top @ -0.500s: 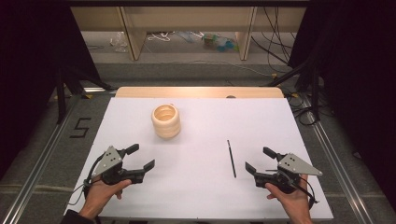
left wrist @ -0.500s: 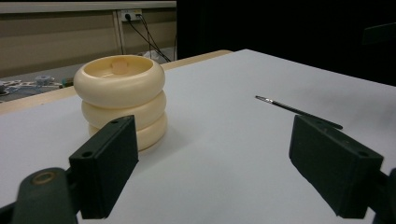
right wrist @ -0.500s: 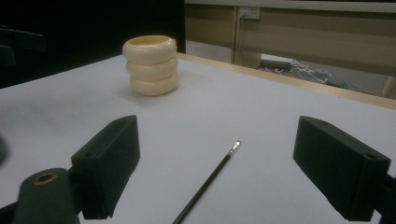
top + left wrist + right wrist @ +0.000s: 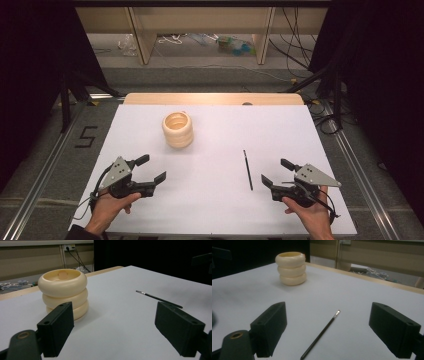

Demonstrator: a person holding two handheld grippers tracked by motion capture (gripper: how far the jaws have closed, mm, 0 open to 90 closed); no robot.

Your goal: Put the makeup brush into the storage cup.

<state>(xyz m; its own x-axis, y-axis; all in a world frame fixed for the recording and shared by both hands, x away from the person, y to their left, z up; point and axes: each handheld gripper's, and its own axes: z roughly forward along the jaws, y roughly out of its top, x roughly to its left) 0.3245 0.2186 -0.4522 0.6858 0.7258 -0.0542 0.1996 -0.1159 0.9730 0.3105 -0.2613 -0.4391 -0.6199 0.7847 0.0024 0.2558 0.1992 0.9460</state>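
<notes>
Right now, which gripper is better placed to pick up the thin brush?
Right. The right gripper sits open just beside the thin black brush, which lies between its jaws in the right gripper view. The left gripper is open too, but nearer the cream ringed holder.

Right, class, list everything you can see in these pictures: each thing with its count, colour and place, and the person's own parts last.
Ribbed holder: one, cream, open at the top, upright on the far left part of the sheet.
Thin brush: one, black with a pale tip, lying flat on the right part of the sheet, touching nothing.
Sheet: one, white, covering the table top.
Table: one, light wood, its far edge showing beyond the sheet.
Digit 5: one, black, on the grey floor left of the table.
Left gripper: one, black with a grey plate, near left, jaws open, holding nothing.
Right gripper: one, black with a grey plate, near right, jaws open, holding nothing.
Hands: two, at the near edge, one on each gripper.
</notes>
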